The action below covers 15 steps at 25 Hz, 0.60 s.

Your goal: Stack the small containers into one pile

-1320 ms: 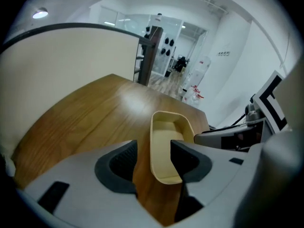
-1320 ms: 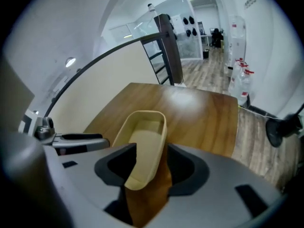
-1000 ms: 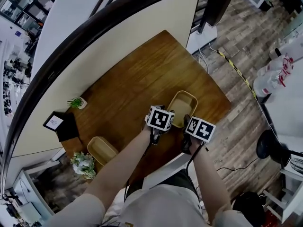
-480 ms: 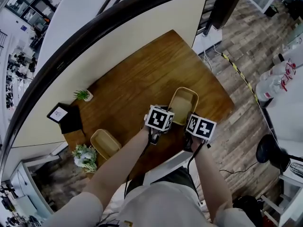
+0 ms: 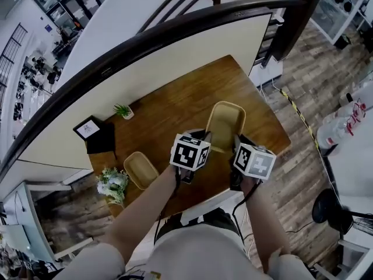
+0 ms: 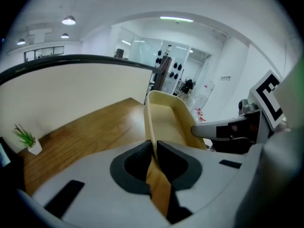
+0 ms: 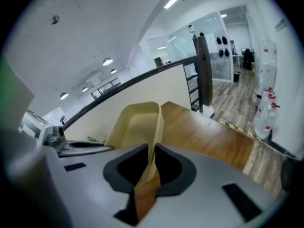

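Note:
A pale yellow oblong container (image 5: 224, 124) hangs above the wooden table (image 5: 169, 107), held by both grippers. My left gripper (image 5: 203, 139) is shut on its left rim (image 6: 151, 127). My right gripper (image 5: 238, 142) is shut on the right rim (image 7: 156, 137). Both pairs of jaws have just been closing, with the thin wall between the pads. In the left gripper view the container (image 6: 167, 120) runs away from the left gripper (image 6: 154, 148), and the right gripper (image 6: 228, 129) shows across it. A second yellow container (image 5: 140, 169) lies on the table at the front left.
A small potted plant (image 5: 123, 110) and a black picture stand (image 5: 93, 134) sit at the table's left back. A bunch of white flowers (image 5: 112, 182) stands at the left corner. A cream partition with a dark rail (image 5: 175, 45) borders the far side.
Both grippers have closed on the container's rims and risen with it; the container has left the table and looks nearer to the head camera.

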### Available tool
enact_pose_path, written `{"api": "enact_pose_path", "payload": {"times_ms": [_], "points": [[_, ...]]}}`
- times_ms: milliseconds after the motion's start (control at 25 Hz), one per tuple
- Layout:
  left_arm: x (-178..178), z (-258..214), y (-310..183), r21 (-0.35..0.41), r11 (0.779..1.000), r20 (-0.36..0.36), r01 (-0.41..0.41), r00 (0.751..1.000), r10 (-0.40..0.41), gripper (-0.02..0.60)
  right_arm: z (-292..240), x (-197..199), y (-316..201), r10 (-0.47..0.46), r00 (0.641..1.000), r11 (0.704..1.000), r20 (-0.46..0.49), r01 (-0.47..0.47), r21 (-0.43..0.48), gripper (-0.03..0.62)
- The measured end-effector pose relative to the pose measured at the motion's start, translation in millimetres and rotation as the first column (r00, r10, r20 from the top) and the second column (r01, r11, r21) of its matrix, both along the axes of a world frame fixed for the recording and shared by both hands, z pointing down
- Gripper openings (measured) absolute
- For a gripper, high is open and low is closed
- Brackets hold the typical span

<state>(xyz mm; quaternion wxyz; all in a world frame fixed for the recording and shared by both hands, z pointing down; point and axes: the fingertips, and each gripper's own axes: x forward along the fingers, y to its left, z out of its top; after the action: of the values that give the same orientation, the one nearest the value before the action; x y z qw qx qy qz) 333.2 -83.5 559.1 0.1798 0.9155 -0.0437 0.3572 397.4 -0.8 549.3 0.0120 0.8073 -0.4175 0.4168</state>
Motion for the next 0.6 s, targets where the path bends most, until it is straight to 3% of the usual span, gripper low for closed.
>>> {"api": "enact_pose_path", "payload": {"times_ms": [280, 600], "points": [[-53.8, -73.9, -11.8, 0.022, 0.993, -0.133, 0.117, 0.985, -0.114, 0.038, -84.9, -46.5, -20.3, -0.121, 0.989, 0.982, -0.091, 0.132, 0.134, 0.046], [-121.9, -138.1, -26.1, 0.082, 0.97, -0.239, 0.23, 0.949, -0.205, 0.043, -150.5, -108.0, -43.4, -0.264, 0.947, 0.927, -0.185, 0.302, 0.222, 0.048]]}}
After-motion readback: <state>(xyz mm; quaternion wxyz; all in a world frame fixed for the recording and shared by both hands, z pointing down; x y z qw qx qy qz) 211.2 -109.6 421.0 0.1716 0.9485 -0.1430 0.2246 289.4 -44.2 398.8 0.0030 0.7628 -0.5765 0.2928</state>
